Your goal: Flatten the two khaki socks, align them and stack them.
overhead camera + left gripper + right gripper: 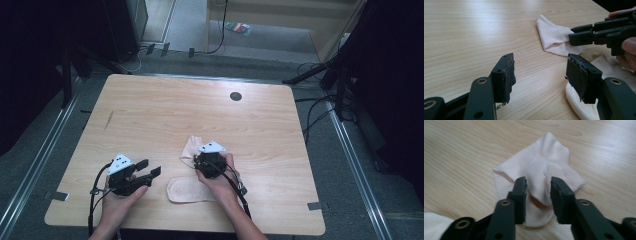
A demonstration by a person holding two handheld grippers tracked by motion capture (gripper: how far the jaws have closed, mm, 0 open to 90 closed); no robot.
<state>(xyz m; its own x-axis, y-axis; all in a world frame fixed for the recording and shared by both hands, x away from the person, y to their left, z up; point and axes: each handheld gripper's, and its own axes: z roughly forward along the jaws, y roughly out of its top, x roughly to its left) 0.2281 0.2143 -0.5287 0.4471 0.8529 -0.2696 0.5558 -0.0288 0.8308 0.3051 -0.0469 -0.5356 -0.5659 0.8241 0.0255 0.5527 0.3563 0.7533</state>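
Two pale pink socks lie on the wooden table (165,110). One sock (189,146) (541,162) (552,37) is crumpled, with a fold standing up. My right gripper (199,160) (539,192) (575,35) is low over it and open. The raised fold sits between the jaws, and I see a gap on each side of it. The other sock (186,190) (579,107) (432,225) lies flat near the front edge, between the two hands. To its left my left gripper (150,171) (540,72) hovers open, holding nothing, and points toward the socks.
A small dark round grommet (235,96) sits in the tabletop near the far edge. Dark stands and cables (320,107) crowd the floor right of the table. The far and left parts of the tabletop are bare wood.
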